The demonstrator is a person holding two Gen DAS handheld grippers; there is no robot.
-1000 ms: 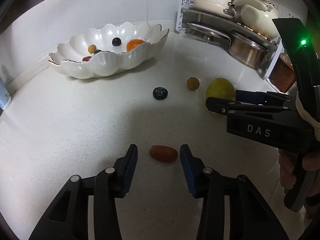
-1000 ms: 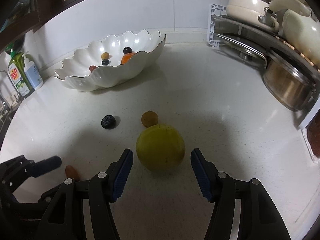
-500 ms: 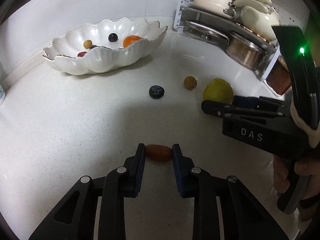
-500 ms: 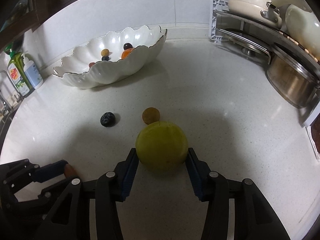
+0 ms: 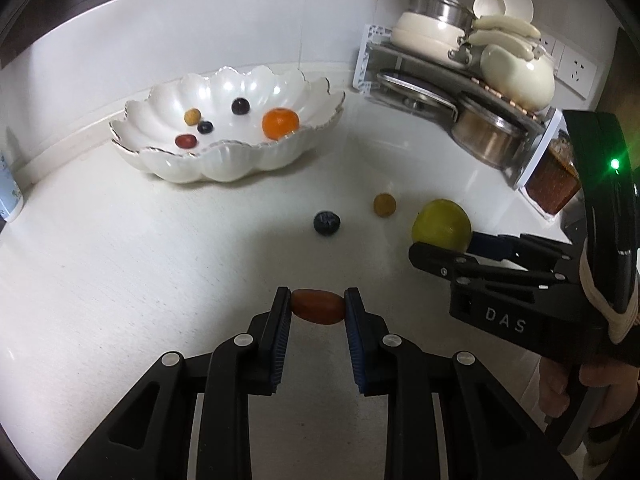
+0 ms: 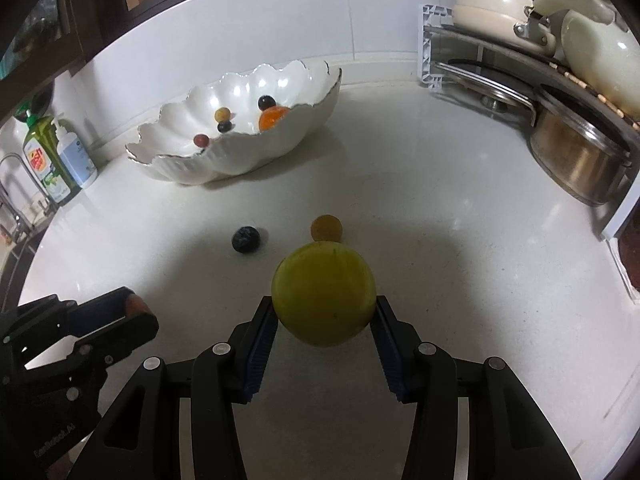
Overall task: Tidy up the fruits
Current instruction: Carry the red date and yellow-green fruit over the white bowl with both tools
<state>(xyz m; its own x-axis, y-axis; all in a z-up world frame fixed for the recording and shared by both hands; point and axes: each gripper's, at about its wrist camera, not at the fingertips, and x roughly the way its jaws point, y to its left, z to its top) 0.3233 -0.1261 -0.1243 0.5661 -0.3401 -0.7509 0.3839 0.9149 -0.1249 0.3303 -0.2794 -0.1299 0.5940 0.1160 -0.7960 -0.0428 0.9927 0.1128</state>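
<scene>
Two grippers are at work on the white counter (image 5: pixel 120 280), each closed on a fruit. The left gripper (image 5: pixel 318 312) has its blue pads pressed against both ends of a small reddish-brown oblong fruit (image 5: pixel 318 312), pinched near the fingertips. Whether that fruit rests on the counter or is just off it, I cannot tell. The right gripper (image 6: pixel 324 316) is clamped on a round yellow-green fruit (image 6: pixel 323 292), its fingers spread fairly wide to take it, one pad on each side. From the left camera, that gripper comes in from the right with a hand (image 5: pixel 568 384) on its handle.

Just beyond the yellow-green fruit lies a small tan round fruit (image 6: pixel 327 228), and to its left a dark blue berry (image 6: pixel 245 239), both loose on the counter and apart from each other.

Farther off, toward the left wall, sits a scalloped white bowl (image 5: pixel 208 164). It holds an orange fruit (image 5: pixel 280 123), a dark purple one (image 5: pixel 240 106), a small tan one (image 5: pixel 192 117), a small dark blue one (image 5: pixel 205 127) and a red one (image 5: pixel 186 141).

On the far right stands a rack (image 6: pixel 430 48) with pots and lids. Two soap bottles (image 6: pixel 60 160) stand on the far left by the sink.
</scene>
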